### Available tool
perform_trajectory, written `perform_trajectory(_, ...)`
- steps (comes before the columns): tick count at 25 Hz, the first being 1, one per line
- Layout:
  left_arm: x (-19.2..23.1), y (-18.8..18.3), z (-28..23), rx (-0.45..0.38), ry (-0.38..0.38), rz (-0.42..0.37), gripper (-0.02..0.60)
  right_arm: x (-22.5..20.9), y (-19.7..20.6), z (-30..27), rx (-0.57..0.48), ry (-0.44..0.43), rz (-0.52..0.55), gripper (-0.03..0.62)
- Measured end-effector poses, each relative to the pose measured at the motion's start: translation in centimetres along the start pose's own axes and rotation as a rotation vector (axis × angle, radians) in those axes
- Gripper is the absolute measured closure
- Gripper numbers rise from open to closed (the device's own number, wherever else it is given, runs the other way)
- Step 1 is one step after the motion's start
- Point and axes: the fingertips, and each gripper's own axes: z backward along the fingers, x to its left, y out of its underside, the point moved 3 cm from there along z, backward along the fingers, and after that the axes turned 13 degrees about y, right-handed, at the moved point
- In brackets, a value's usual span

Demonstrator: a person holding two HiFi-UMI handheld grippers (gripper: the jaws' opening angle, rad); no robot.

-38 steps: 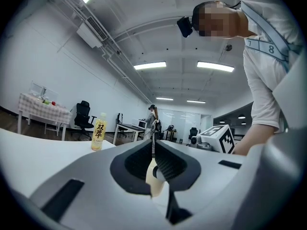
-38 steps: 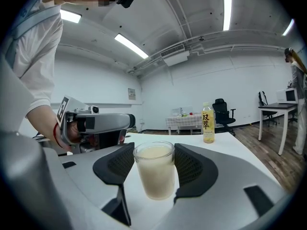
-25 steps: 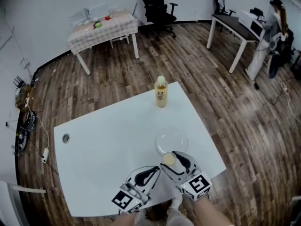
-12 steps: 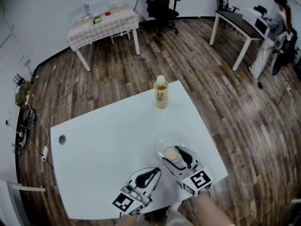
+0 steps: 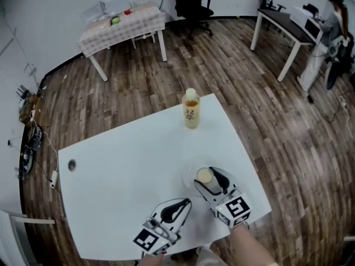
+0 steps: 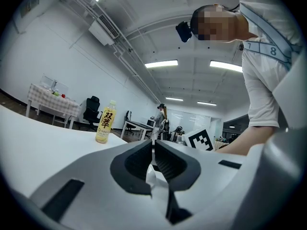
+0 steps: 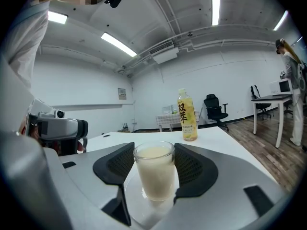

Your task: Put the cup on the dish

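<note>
A clear glass cup (image 7: 154, 170) of milky liquid stands upright between the pads of my right gripper (image 7: 154, 163), which is shut on it. The cup's base is at the middle of the clear glass dish (image 7: 137, 206); I cannot tell whether it rests on it. In the head view the cup (image 5: 204, 175) and right gripper (image 5: 212, 179) are over the dish (image 5: 189, 169) near the table's front right. My left gripper (image 5: 184, 204) lies to the left of it, jaws shut on nothing (image 6: 154, 150).
A yellow tea bottle (image 5: 191, 110) stands at the far edge of the white table (image 5: 122, 159). The table's front edge is close behind both grippers. On the wooden floor are a checked-cloth table (image 5: 123, 24), an office chair (image 5: 190, 4) and a desk (image 5: 283, 29) with a person beside it.
My right gripper has carried the cup away from the table's front edge and over the dish. The left gripper has stayed where it was.
</note>
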Motion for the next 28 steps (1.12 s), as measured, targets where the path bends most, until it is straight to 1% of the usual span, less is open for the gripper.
perform_trajectory(3,0.4,0.1,-0.1,-0.001,-0.002,-0.002,0.563,-0.3,0.0,-0.5,-0.014,0.011,0.001,0.319)
perform_trajectory(9,0.7,0.3,-0.6,-0.023,-0.006,-0.009,0.563,-0.7,0.5,-0.7,-0.009,0.029,0.008,0.319)
perform_trajectory(14,0.6,1.2,-0.6,0.005,-0.003,0.014,0.563,-0.8,0.6,-1.0,-0.017,0.035,0.009,0.319)
perform_trajectory(21,0.8,1.8,-0.5,0.007,-0.006,0.019,0.564,-0.6,1.0,-0.7,-0.022,0.036,0.03,0.319)
perform_trajectory(28,0.9,1.6,-0.7,0.001,-0.004,0.023,0.566,-0.6,1.0,-0.7,-0.039,0.039,0.038,0.318)
